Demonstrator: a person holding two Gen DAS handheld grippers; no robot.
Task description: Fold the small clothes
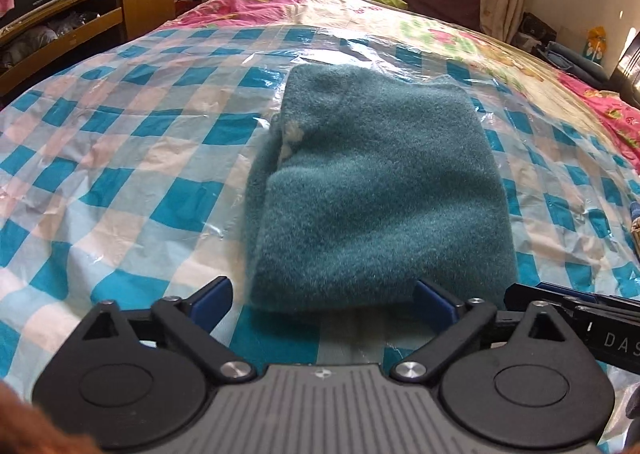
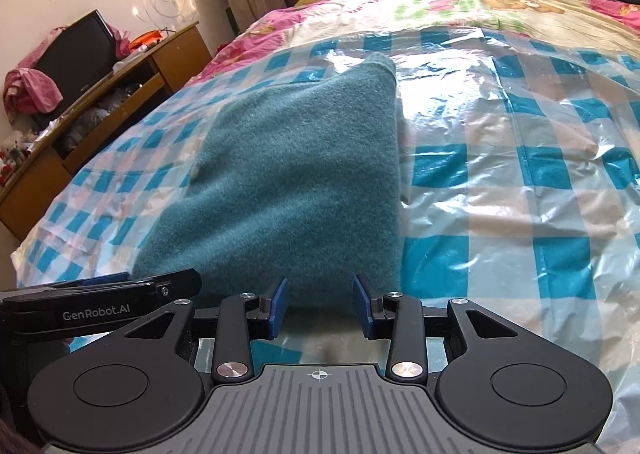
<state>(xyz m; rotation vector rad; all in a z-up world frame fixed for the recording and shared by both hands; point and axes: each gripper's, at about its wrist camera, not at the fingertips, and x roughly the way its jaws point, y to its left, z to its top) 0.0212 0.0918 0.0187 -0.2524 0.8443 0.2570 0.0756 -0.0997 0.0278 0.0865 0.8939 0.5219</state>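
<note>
A teal fleece garment (image 1: 372, 189), folded into a thick rectangular bundle, lies on a bed covered by a clear plastic sheet (image 1: 120, 157) over blue-and-white checked cloth. The left tongs (image 1: 322, 300) stand spread wide at the near edge of the bundle, nothing between their blue pads (image 1: 434, 304). The right tongs (image 2: 320, 308) sit just beside them, partly parted, their pads close to the garment's near edge without visibly pinching it. Beyond the plastic a pink floral quilt (image 2: 460, 9) covers the far half of the bed. A wooden cabinet (image 2: 100, 105) with a dark screen (image 2: 80, 53) stands at the left.
</note>
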